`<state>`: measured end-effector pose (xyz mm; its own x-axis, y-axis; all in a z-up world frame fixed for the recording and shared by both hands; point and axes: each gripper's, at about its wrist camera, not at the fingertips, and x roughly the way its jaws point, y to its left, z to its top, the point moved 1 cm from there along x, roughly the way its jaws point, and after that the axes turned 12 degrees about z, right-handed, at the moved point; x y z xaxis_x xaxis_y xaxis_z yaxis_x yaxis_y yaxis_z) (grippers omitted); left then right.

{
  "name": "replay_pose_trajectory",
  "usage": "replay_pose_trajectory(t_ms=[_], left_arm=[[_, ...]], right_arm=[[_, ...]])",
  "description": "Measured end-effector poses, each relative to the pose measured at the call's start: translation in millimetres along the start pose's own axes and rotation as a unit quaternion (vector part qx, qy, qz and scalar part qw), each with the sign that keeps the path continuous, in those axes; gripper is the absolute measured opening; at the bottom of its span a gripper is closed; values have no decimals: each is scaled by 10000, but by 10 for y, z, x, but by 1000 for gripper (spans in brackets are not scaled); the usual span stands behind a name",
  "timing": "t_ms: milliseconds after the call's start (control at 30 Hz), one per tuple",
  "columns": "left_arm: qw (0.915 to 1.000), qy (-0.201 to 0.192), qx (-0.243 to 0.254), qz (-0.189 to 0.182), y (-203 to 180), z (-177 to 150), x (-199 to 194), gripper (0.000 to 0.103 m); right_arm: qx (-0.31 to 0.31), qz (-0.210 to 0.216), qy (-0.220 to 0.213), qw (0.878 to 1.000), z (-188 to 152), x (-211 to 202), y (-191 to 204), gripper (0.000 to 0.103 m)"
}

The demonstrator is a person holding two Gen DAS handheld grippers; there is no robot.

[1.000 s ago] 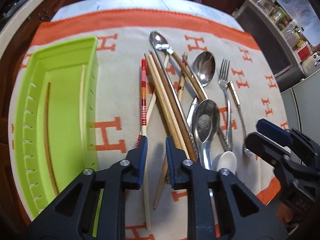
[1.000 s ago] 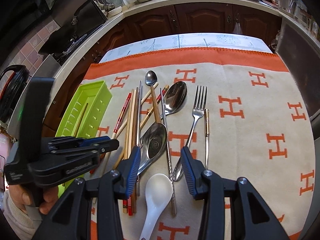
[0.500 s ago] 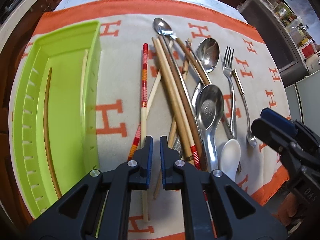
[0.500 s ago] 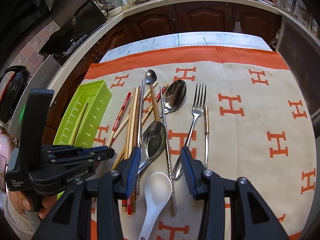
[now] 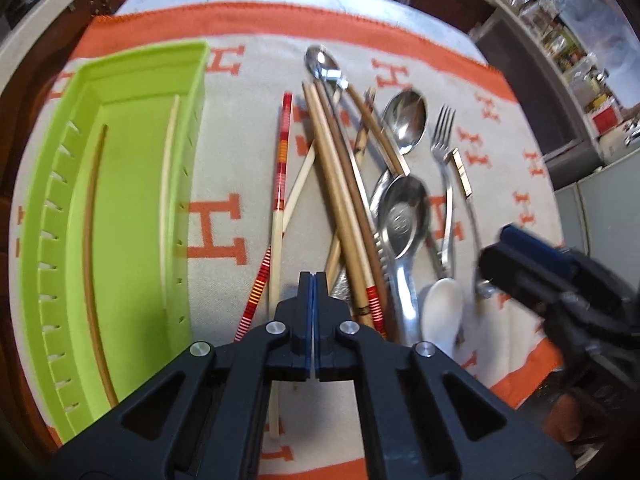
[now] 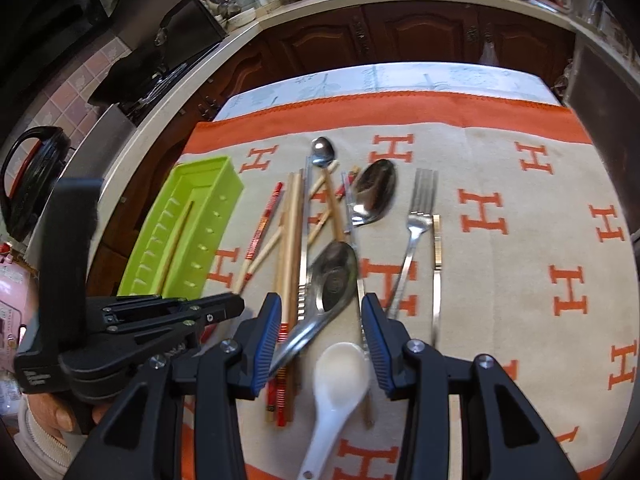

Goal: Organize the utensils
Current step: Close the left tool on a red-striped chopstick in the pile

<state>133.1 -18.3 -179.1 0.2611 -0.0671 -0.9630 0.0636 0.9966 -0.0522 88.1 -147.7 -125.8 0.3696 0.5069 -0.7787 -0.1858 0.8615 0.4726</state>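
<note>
Two chopsticks [image 5: 96, 240] already lie inside the green tray [image 5: 52, 168], which sits at the left of the orange-patterned cloth [image 6: 520, 184] on the table; that is the only sorting visible so far. Most of the work is left: a loose pile of wooden chopsticks [image 5: 340, 184], a red-striped chopstick [image 5: 282, 152], metal spoons [image 5: 404, 216], a fork [image 6: 416, 216] and a white ceramic spoon [image 6: 340, 372] lies beside the tray, crossing one another. The left hand-held gripper [image 5: 313, 280] is clenched, its pads pressed together just above the near ends of the chopsticks; whether it pinches one cannot be told. The right hand-held gripper [image 6: 318, 332] is spread wide over the spoons, grasping nothing.
</note>
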Motion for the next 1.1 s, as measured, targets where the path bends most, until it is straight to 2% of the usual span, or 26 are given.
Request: replay_pose_trajectory(t_ms=[167,267,567,667,800,867,967,1100], left_arm=[[9989,-448,-76,-136,105,-10,-451,0],[9985,-475,-39,-286,172,-9,-563,0],[9986,338,48,-404,146,13,-68,0],[9972,663,86,-336,117,10,112,0],[9965,799,84,-212,113,12,202,0],[9965,815,98,-176,118,19,215,4],[9969,776,100,-97,119,31,188,29],[9976,677,120,-9,115,46,97,33]], right_arm=[[37,78,248,9997,106,164,101,42],[150,129,334,9992,176,234,131,42],[373,120,360,9986,249,256,115,42],[421,107,371,9984,249,253,89,42],[460,131,367,9982,243,246,69,41],[483,151,375,9980,240,251,58,42],[516,182,387,9978,237,260,35,42],[554,209,386,9975,228,259,17,42]])
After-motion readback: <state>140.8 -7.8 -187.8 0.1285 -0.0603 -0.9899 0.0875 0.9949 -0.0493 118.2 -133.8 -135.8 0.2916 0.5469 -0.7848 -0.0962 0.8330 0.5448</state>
